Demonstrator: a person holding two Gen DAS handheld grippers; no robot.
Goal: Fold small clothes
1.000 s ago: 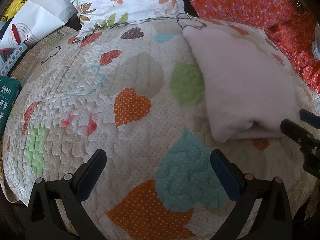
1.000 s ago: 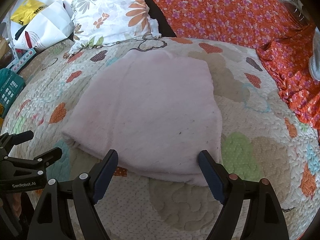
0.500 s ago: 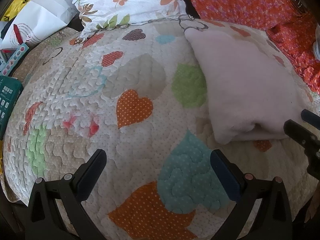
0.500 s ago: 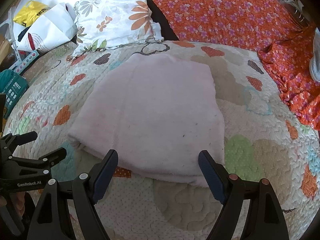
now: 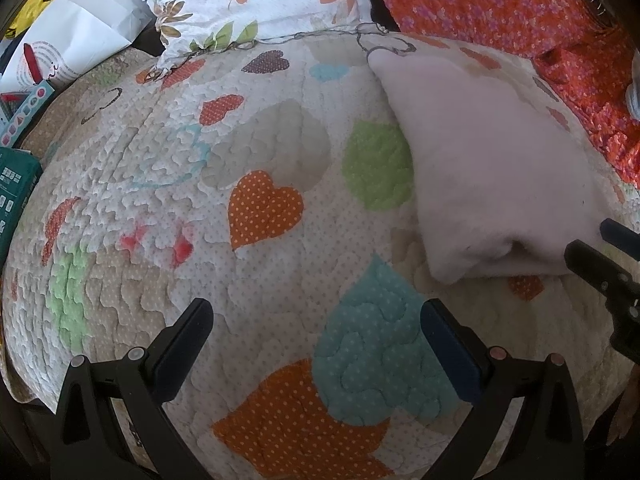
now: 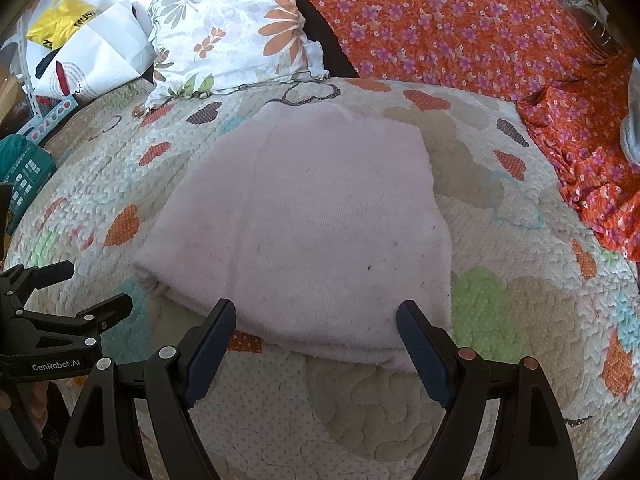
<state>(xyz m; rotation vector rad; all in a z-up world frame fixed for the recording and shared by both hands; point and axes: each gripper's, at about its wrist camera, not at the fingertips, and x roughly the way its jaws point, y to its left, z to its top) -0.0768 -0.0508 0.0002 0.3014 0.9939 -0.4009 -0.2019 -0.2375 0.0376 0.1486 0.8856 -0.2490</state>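
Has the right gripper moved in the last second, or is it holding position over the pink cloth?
Yes. The right gripper has eased back and up: the folded pink cloth and the floral pillow sit lower in its view than before.

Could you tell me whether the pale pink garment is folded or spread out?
Folded: the pale pink garment shows stacked layers along its near edge.

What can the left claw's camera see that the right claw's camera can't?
Only the left view shows the big teal heart lying between the open left claw. Only the right view shows the pink cloth's whole top and its right edge, with the open right claw at its near edge. Both show the pink cloth, quilt and flowered pillow.
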